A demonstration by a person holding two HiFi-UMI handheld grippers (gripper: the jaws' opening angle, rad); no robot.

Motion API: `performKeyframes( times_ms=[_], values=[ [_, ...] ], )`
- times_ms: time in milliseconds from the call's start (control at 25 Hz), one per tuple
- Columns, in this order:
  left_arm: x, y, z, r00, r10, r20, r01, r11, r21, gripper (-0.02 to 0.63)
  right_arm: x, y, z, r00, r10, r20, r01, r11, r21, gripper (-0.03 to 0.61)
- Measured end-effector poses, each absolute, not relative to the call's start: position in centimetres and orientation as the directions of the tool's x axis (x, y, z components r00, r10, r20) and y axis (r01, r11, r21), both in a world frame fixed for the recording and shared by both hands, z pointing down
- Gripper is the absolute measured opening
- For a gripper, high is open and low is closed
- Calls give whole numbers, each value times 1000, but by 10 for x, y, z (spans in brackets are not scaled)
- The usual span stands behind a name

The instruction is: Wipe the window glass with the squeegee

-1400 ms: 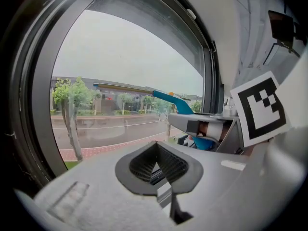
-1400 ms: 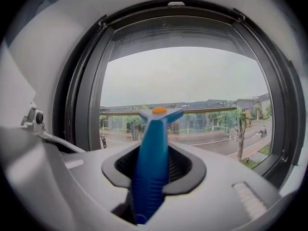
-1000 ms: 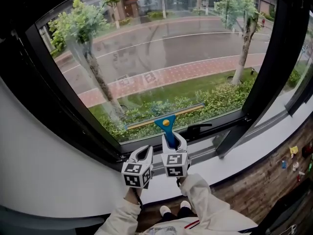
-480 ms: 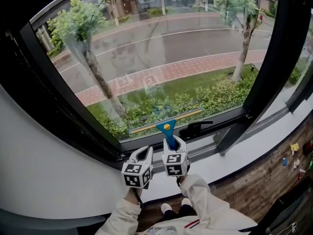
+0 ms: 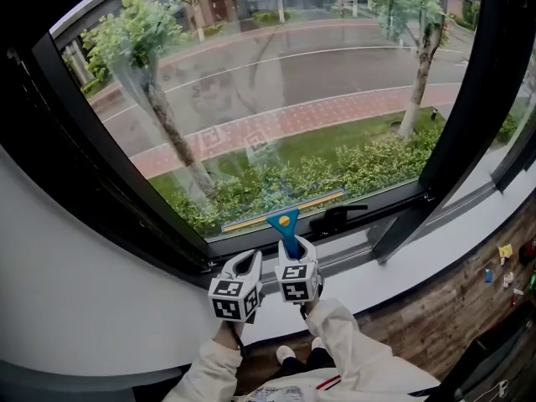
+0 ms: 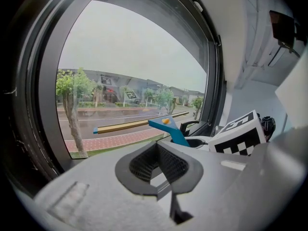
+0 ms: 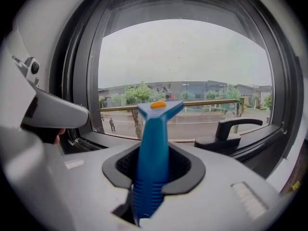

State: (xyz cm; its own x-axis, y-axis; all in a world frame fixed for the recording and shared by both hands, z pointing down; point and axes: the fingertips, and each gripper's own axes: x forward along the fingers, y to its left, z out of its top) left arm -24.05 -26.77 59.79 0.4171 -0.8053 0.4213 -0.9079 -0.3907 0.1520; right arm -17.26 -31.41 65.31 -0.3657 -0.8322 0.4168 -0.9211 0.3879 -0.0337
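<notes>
The right gripper (image 5: 291,248) has its jaws closed around the blue handle of the squeegee (image 5: 284,221). In the right gripper view the handle stands upright in the hollow between the two jaws of this gripper (image 7: 153,173) and fills it, and the squeegee (image 7: 154,129) rises from there toward 12 o'clock. Its head has a small orange spot. The long yellowish blade runs across the bottom part of the window glass (image 5: 276,99), at 6 o'clock of the pane and just above the dark window frame (image 5: 100,191). The blade is a little tilted, with the end at 3 o'clock higher. It seems to lie on the glass, but I cannot tell this for sure. The left gripper (image 5: 245,263) is just beside the right one, at its 9 o'clock, and is slightly lower. In the left gripper view the jaws of this gripper (image 6: 158,166) are pressed together and hold nothing. The squeegee (image 6: 168,126) shows there at 1 o'clock from them, well apart from the jaws. A black window handle (image 5: 339,218) sits on the frame at 3 o'clock of the squeegee, near it. Under the frame there is a light window sill (image 5: 419,266). Both arms wear pale sleeves (image 5: 352,350). Through the glass I see trees (image 5: 142,48), green bushes and a road.
</notes>
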Motion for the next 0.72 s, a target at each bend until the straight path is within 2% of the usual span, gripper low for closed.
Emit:
performKeyframes(
  times_ms=[720],
  values=[
    [-262,-262,607,413,-802,432,-910,-382,162,0,-213,-299,688,-367,-791,489,-918,393,-54,115]
  ],
)
